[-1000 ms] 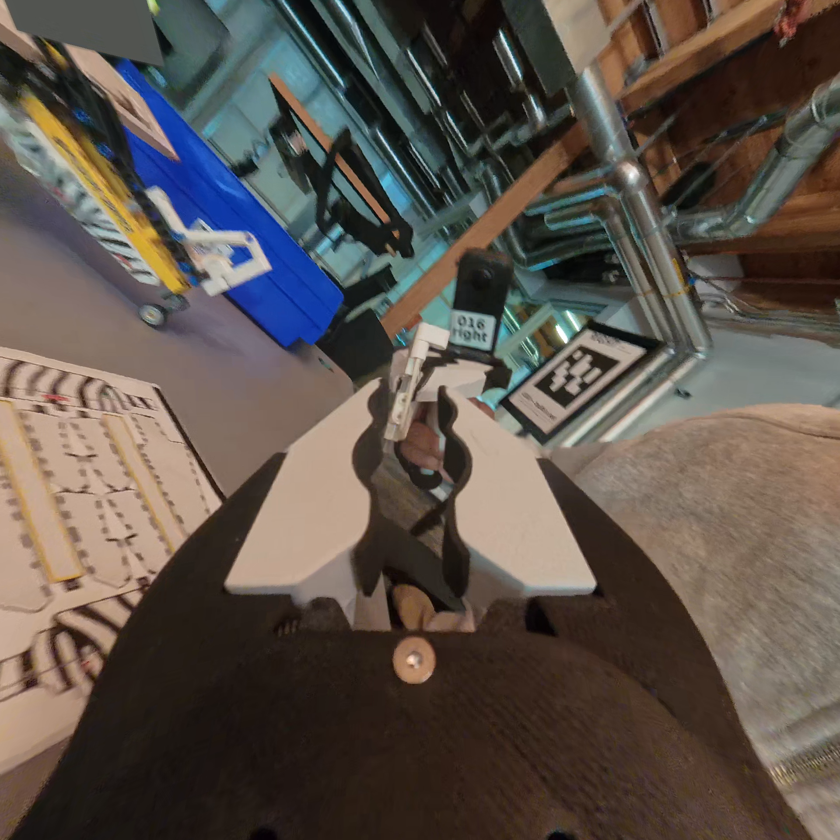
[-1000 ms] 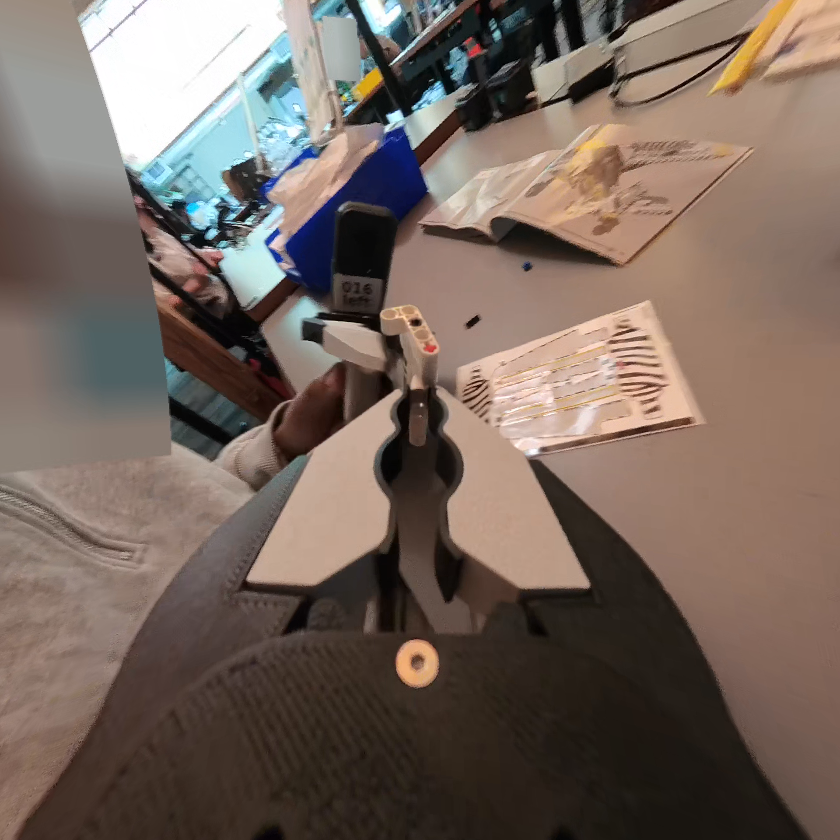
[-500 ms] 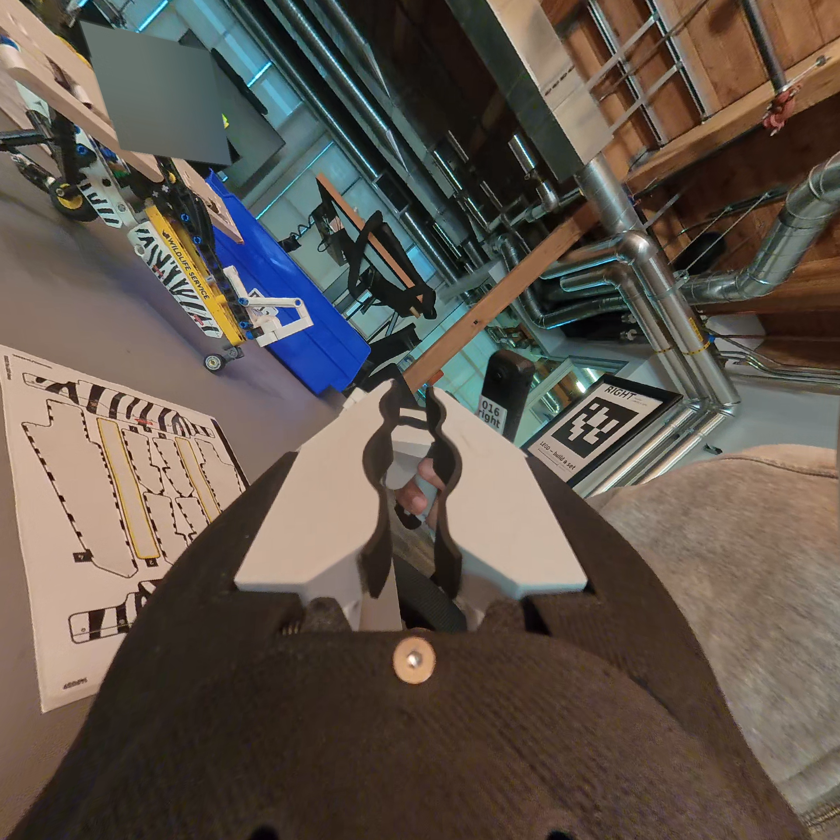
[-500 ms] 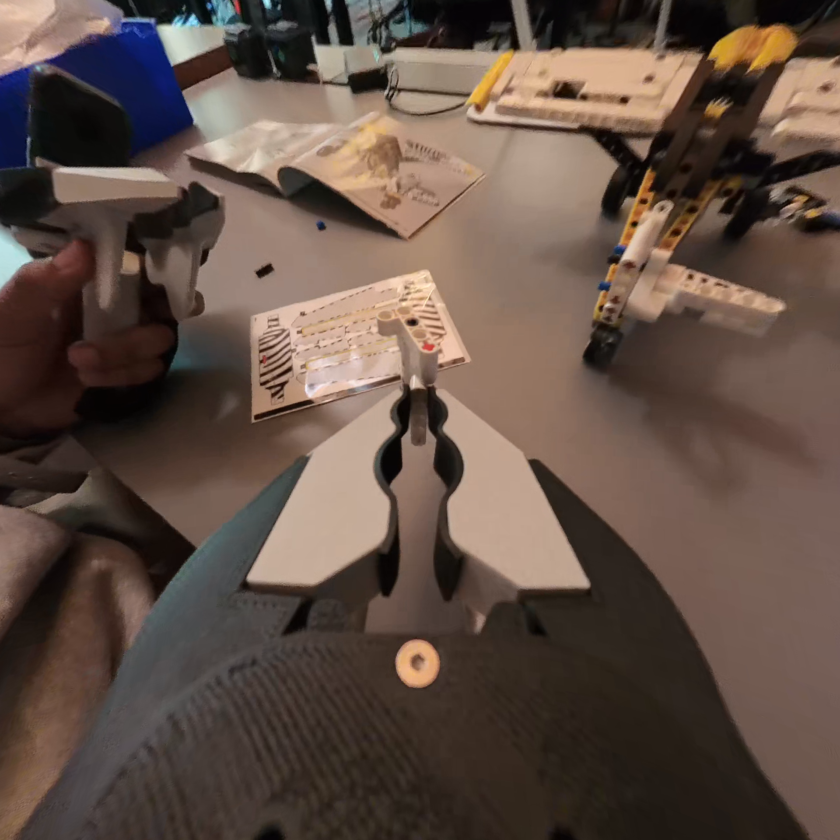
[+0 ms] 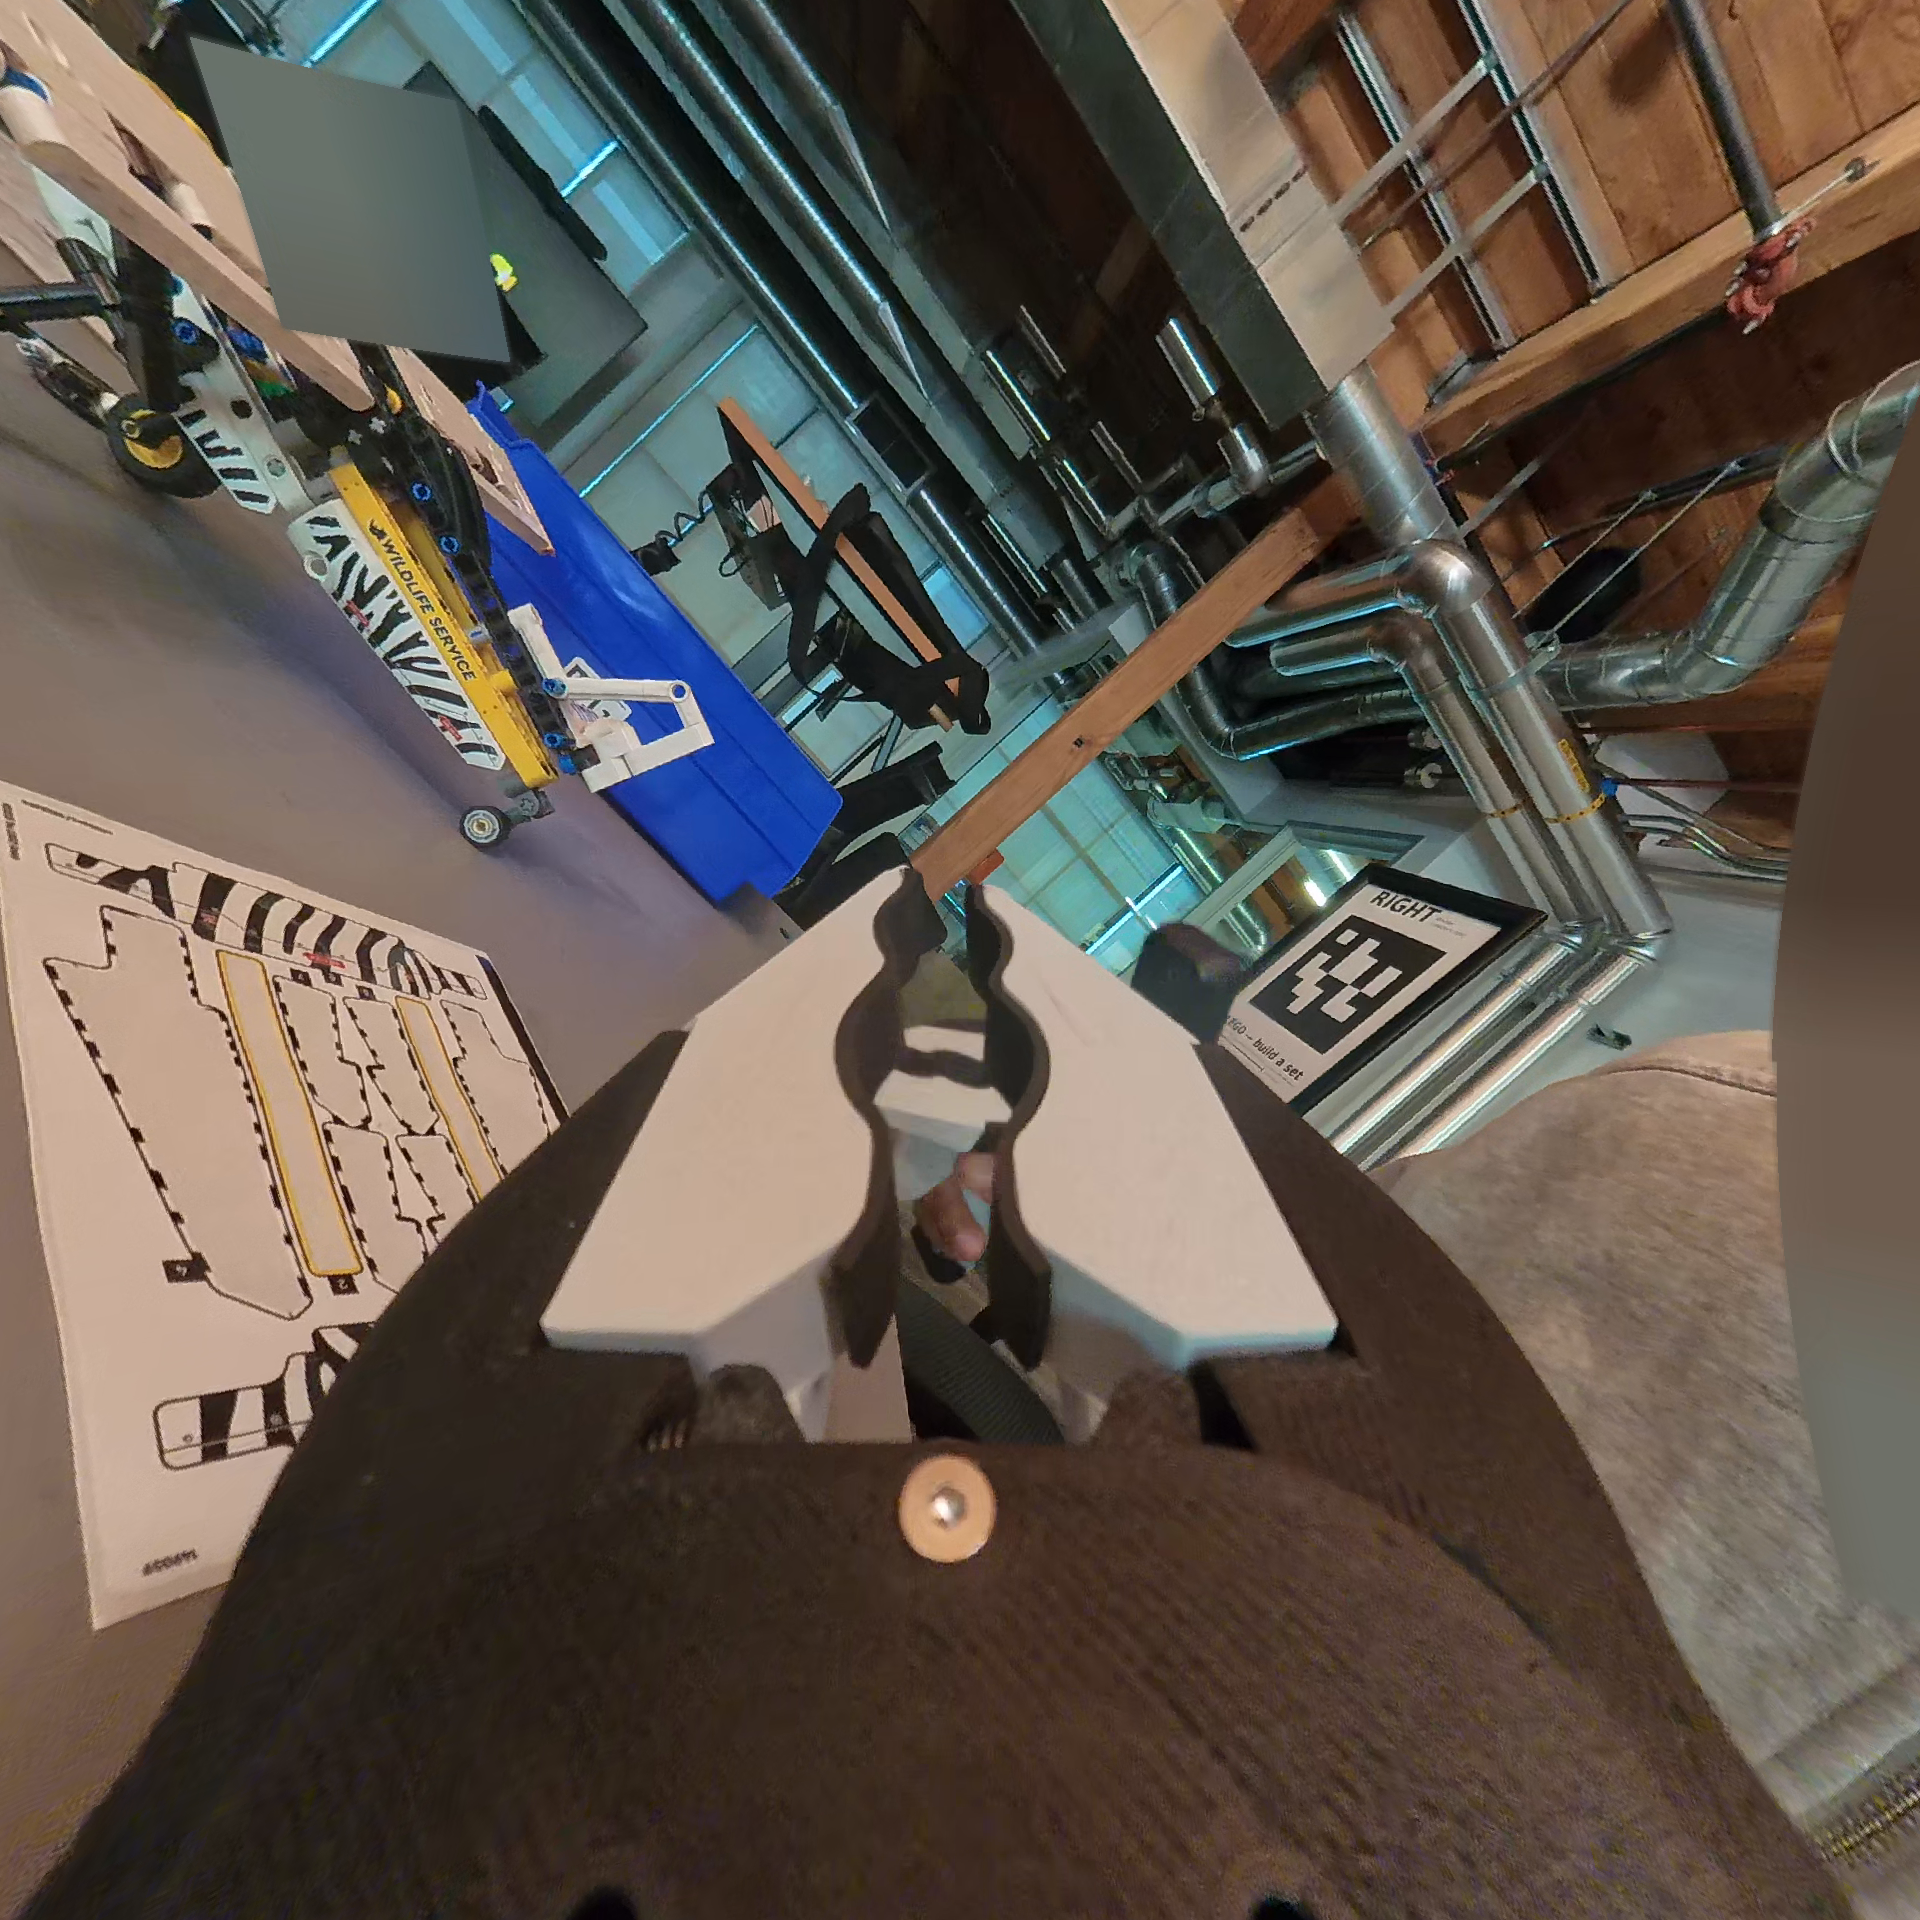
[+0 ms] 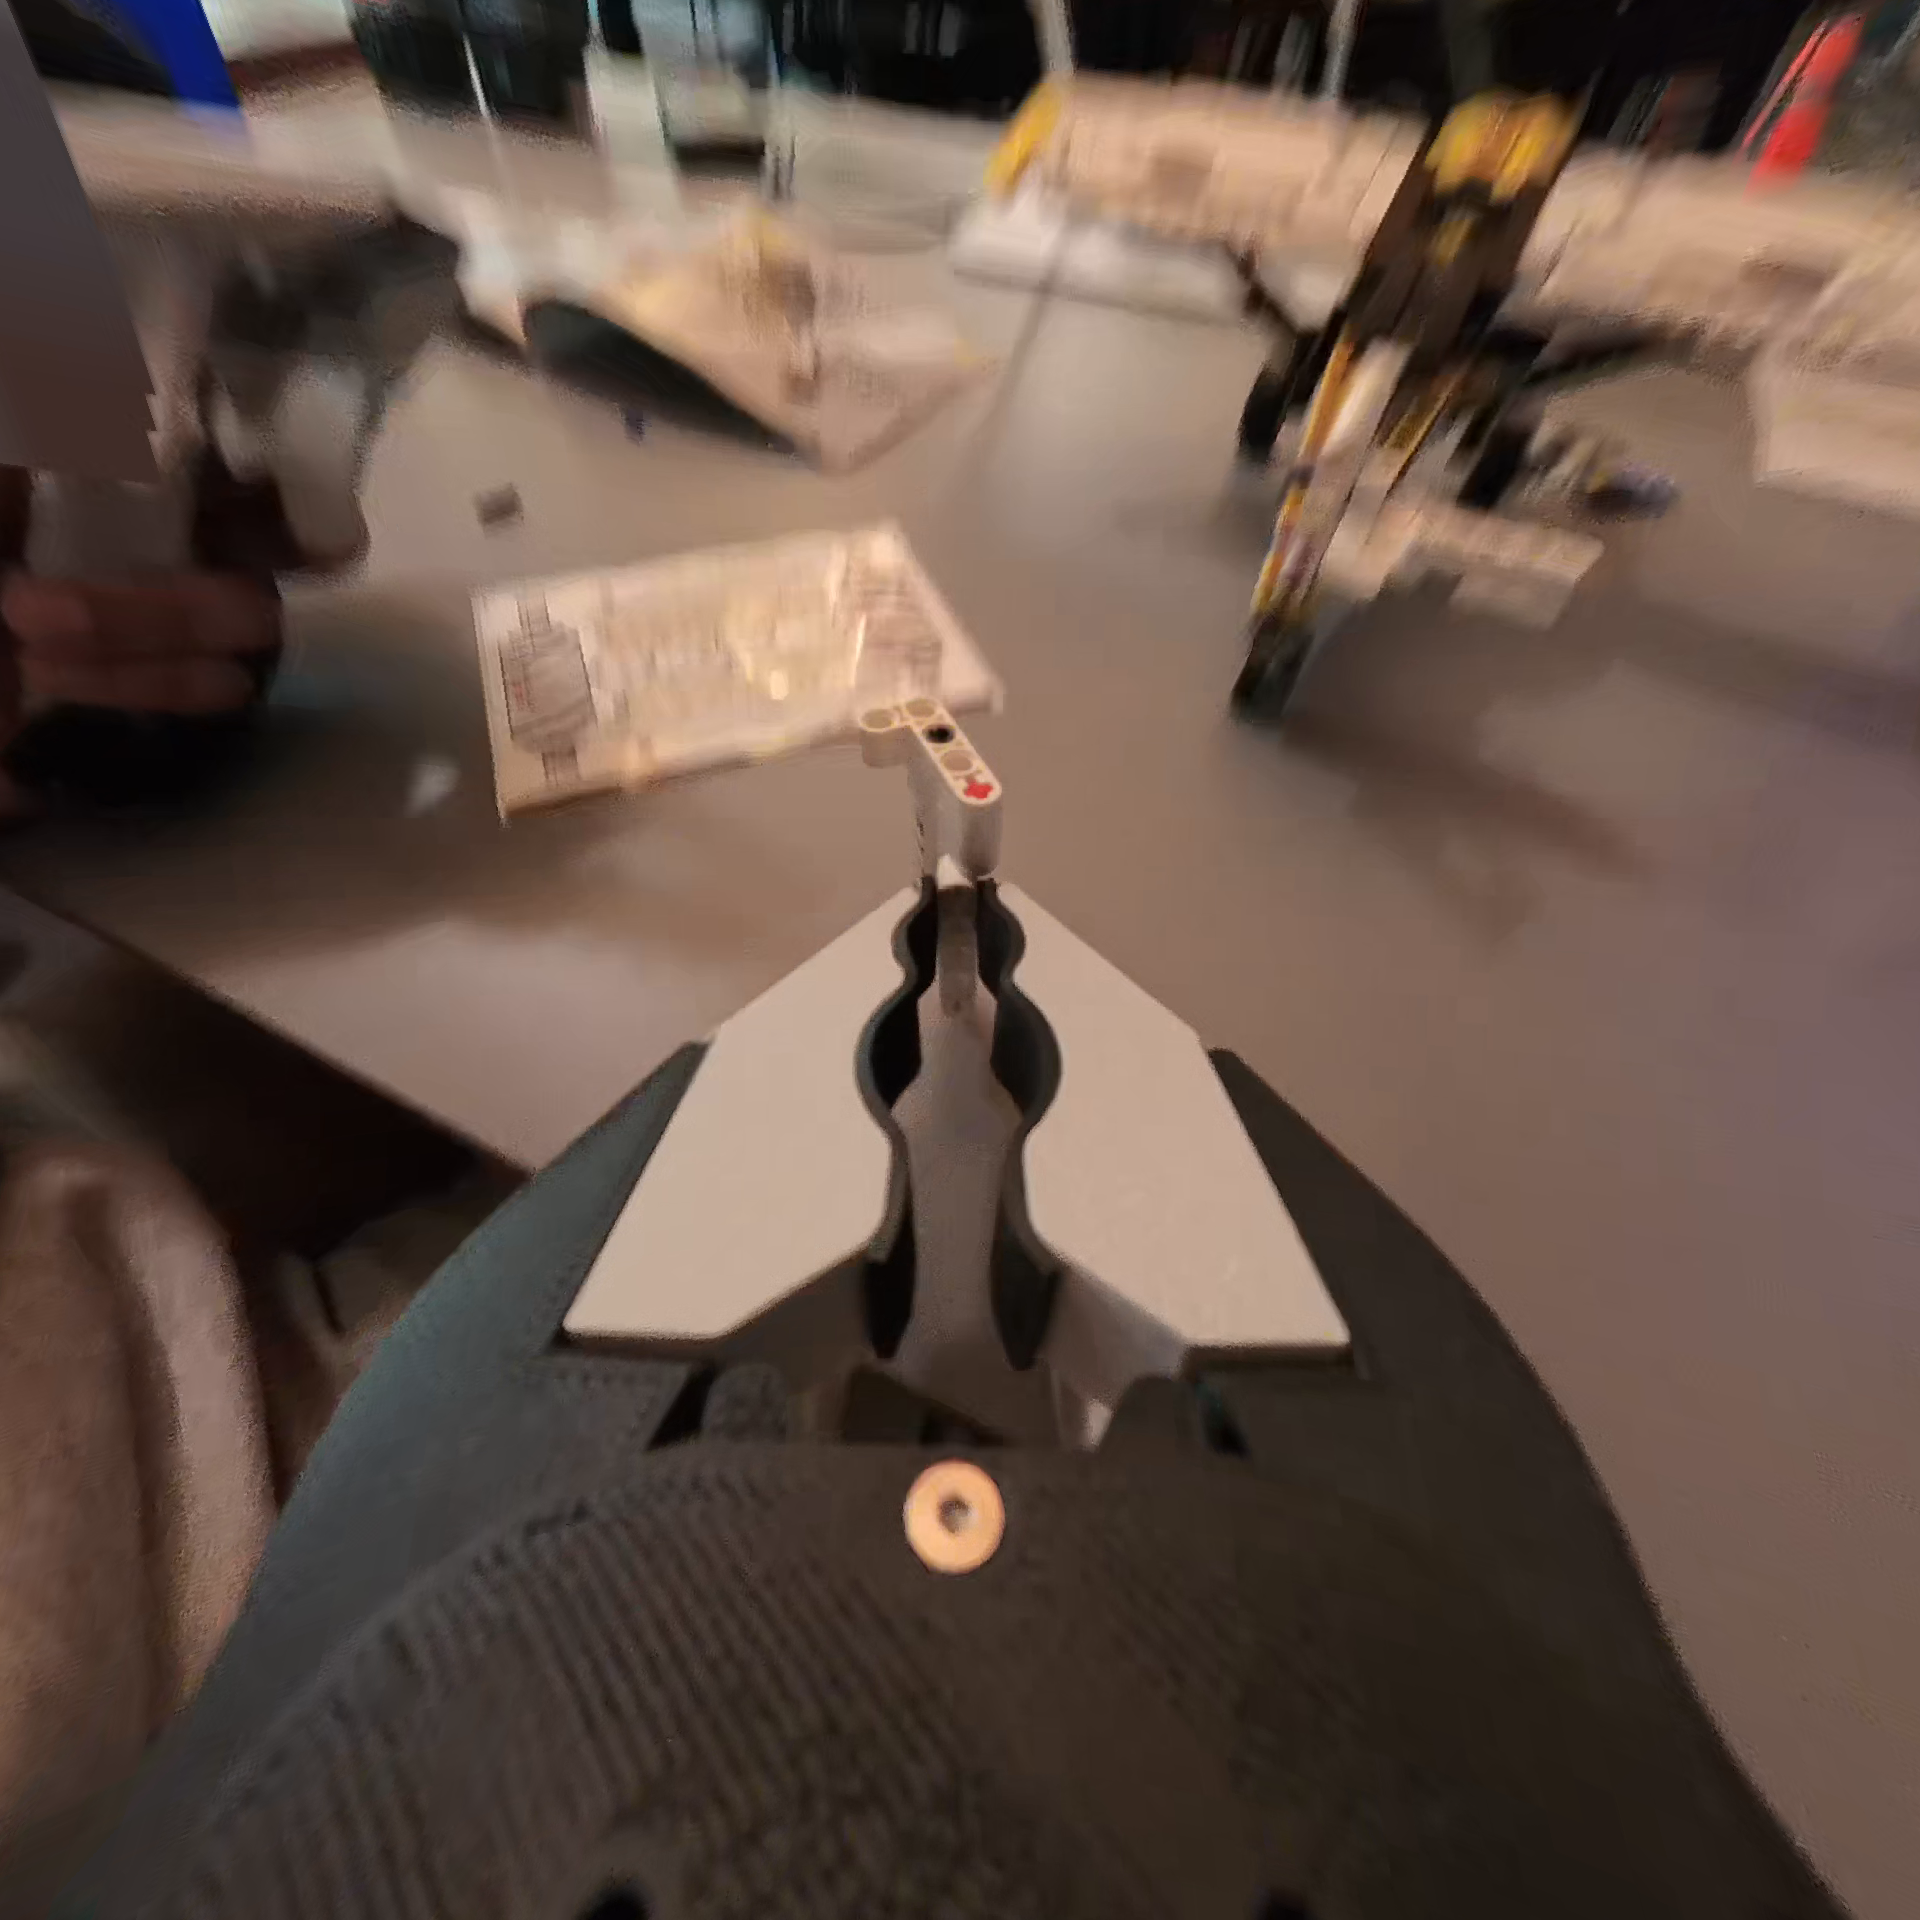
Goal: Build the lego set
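Right gripper (image 6: 951,883), nearest: fingers closed on a white L-shaped beam (image 6: 940,769), pinched at its lower end so the holed arm stands clear above the tips, probably to keep the pin holes free for mating. One hole shows a black pin, the end one a red insert.

Left gripper (image 5: 940,904): fingers nearly together with a narrow gap at the tips, nothing between them; held idle off the desk (image 5: 156,675).

Sticker sheet (image 6: 727,655), mid desk: lies flat beyond the beam, zebra-striped and yellow decals, several outlines apparently already used.

Lego model (image 5: 436,623), farther, to the right in the right wrist view: yellow and black frame on small wheels with a white linkage projecting; judged the beam's destination.

Instruction booklet (image 6: 727,343), far left: open, blurred.

Blue bin (image 5: 665,727), behind the model: contents not visible from here.
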